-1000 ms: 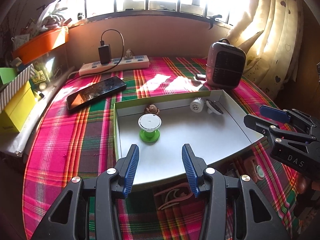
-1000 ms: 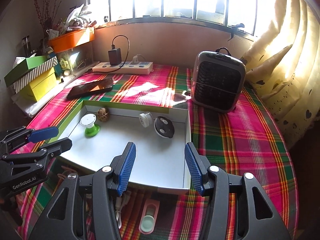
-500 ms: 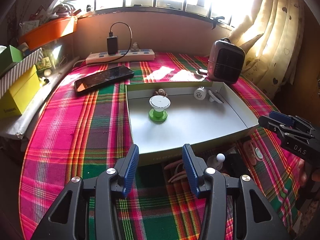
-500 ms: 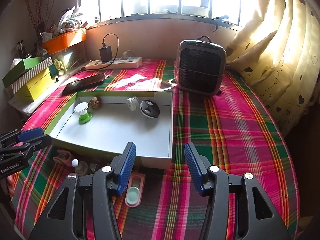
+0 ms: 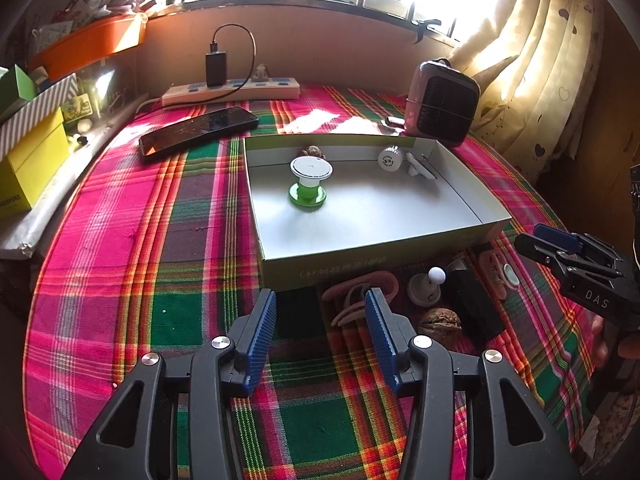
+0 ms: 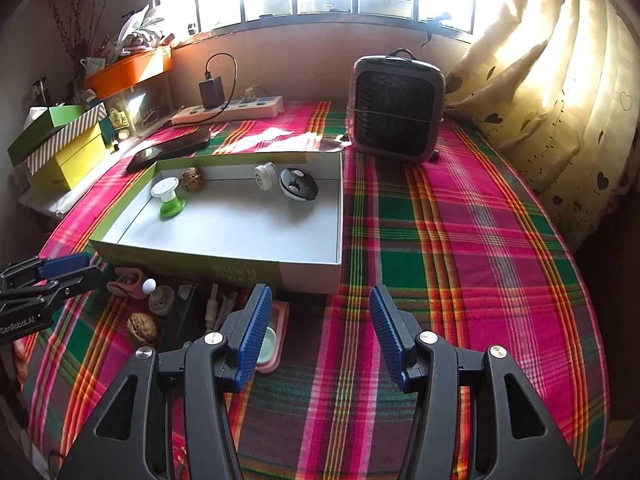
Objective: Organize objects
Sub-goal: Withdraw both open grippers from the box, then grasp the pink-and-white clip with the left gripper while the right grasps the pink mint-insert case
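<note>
Evidently both tongs were released and grasped nothing: the left gripper (image 5: pixel 320 332) (jaws opening) and right gripper (image 6: pixel 316 330) hovered before the box (image 5: pixel 460 236). Best to descend squarely over the loose walnut (image 5: pixel 439 319), near the box's front wall. The black block's (image 5: pixel 474 304) identity was unclear.

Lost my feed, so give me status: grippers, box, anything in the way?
Left gripper opening, empty; right gripper open, empty. Box holds four bits. Loose clutter, one walnut, waits on the cloth before it. Nothing in the way.
</note>
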